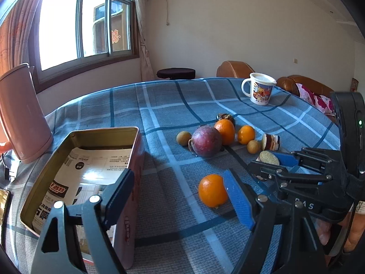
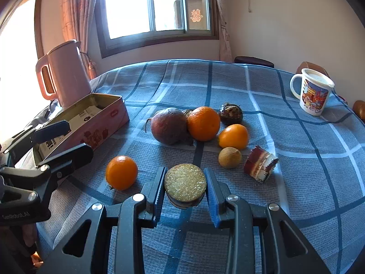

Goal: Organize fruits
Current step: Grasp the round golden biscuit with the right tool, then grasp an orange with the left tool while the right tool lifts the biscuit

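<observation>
Now we are holding our left gripper (image 1: 182,196) with fingers spread, empty, between the tin box (image 1: 75,137) and an orange (image 1: 212,190) on the table (image 1: 159,105); our right gripper (image 2: 184,189) fingers are pinching a round cake (image 2: 185,182).

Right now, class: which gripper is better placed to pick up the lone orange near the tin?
Left. The left gripper stands open with the lone orange by its fingertip, while the right gripper is shut on the round biscuit.
</observation>
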Demonstrator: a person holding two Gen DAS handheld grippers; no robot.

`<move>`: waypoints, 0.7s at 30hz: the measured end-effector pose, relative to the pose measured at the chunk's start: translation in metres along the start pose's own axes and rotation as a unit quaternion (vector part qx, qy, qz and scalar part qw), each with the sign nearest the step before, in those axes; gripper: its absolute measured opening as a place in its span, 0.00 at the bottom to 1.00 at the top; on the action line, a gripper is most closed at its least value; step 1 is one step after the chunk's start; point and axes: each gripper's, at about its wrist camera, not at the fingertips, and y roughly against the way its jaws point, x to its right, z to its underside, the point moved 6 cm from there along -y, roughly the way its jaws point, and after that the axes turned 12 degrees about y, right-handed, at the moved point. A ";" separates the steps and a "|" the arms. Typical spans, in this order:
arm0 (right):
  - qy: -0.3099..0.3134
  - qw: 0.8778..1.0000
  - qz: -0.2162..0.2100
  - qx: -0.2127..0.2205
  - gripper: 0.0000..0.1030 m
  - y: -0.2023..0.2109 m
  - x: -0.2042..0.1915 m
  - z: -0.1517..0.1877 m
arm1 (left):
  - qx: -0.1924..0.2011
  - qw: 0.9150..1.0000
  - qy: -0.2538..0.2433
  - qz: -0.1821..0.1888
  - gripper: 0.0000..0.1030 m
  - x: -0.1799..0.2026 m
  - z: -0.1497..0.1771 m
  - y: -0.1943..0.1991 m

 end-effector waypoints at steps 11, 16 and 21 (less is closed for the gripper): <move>-0.034 0.999 0.002 0.008 0.34 0.003 0.012 0.002 | -0.076 0.996 -0.030 0.033 0.62 0.030 0.010 -0.032; -0.034 0.999 0.002 0.004 0.34 0.001 0.012 0.002 | -0.113 0.992 -0.029 0.038 0.56 0.031 0.016 -0.046; -0.029 1.000 0.001 0.000 0.34 0.000 0.011 0.003 | -0.152 0.987 -0.002 0.054 0.43 0.024 0.021 -0.058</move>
